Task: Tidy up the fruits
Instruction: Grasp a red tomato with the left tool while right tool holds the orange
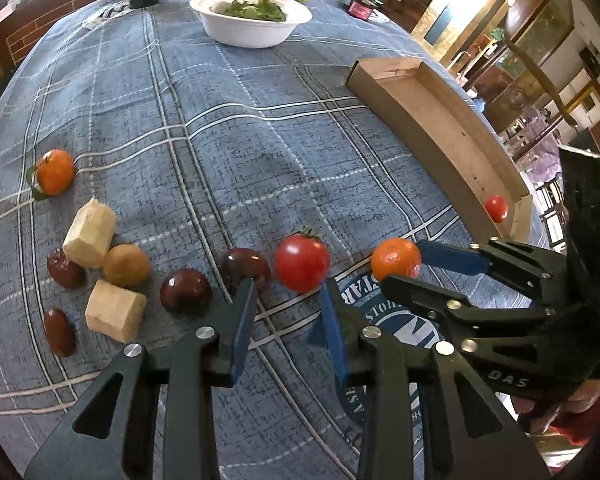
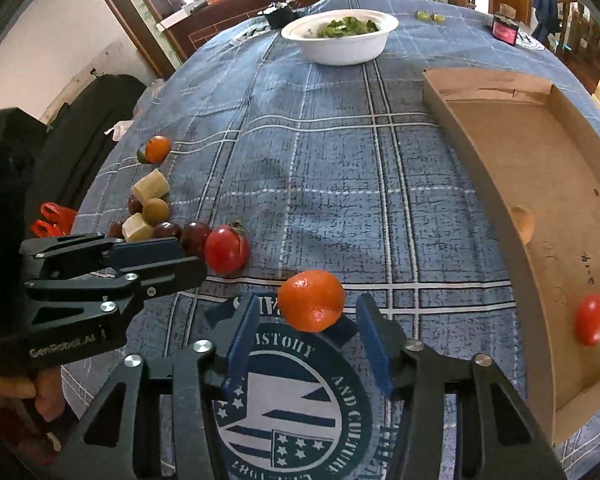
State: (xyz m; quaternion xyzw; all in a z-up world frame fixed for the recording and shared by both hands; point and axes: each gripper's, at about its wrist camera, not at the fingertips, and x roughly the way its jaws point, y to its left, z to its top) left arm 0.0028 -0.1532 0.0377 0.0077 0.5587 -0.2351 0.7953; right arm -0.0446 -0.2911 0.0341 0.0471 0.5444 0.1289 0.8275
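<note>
- Mandarin (image 2: 311, 300) sits on the blue checked tablecloth (image 2: 320, 152), between the spread blue fingers of the right gripper (image 2: 306, 344); no contact visible yet.
- Left gripper (image 1: 286, 320) is also released, its fingers either side of the big tomato (image 1: 302, 263), not touching.
- Cardboard tray (image 2: 540, 184) at the right holds one small tomato (image 2: 592, 319).
- Step in hand, I judge: picking up the mandarin.
- Next move calls for closing gently on it, lifting, then carrying it over the tray wall.

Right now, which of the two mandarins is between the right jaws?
The leafless mandarin by the round tablecloth emblem; the other mandarin with a leaf lies far off near the table's left edge.
</note>
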